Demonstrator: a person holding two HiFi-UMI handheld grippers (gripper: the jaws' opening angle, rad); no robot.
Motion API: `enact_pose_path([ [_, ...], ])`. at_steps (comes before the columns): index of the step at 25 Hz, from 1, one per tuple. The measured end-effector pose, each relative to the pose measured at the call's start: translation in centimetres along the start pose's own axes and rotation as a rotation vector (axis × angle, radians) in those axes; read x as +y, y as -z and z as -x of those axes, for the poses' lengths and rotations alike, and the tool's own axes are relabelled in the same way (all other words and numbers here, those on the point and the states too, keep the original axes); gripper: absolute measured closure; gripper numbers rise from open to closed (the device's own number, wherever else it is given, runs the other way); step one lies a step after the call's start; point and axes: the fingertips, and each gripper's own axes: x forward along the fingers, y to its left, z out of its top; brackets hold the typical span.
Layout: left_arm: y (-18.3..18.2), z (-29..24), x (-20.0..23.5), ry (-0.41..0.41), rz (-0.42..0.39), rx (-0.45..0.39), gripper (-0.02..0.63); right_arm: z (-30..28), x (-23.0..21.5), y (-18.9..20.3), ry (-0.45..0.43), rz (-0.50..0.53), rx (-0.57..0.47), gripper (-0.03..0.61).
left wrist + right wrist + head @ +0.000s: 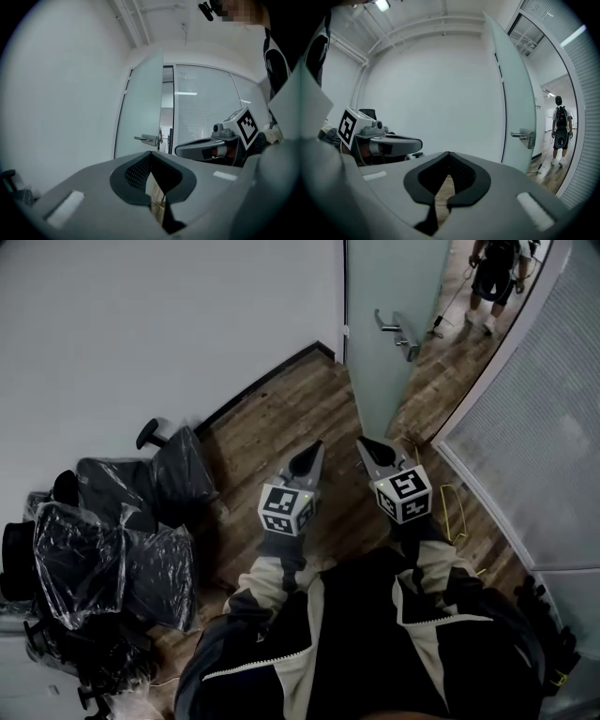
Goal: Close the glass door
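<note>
Fully closed, left gripper, right gripper, empty

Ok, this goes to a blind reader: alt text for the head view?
Seen from above, the left tongs and right tongs, both shut and empty, point toward an open glass door with a handle. Wrapped chairs stand at left; a person stands beyond the doorway.

White wall, wooden floor, plastic-wrapped office chairs at left
</note>
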Motion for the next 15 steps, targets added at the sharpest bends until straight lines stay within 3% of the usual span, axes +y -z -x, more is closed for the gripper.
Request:
enact_pose_path([
  [6,-0.9,-4.2,3.8,0.033,0.018,-0.011,0.611,-4.3,-3.6,-1.3,0.048,0.0,0.006,0.575],
  [11,-0.8,-9.7,6.3,0.033,-0.013,0.011,0.612,-8.4,-9.7,-2.1,0.097,-0.036,-0.012,0.575],
  [15,-1.9,-14.9,9.4,0.033,-0.014,0.009,0.612,-13.4,-14.4,-3.5,0.086,-0.045,-0.022,0.575],
])
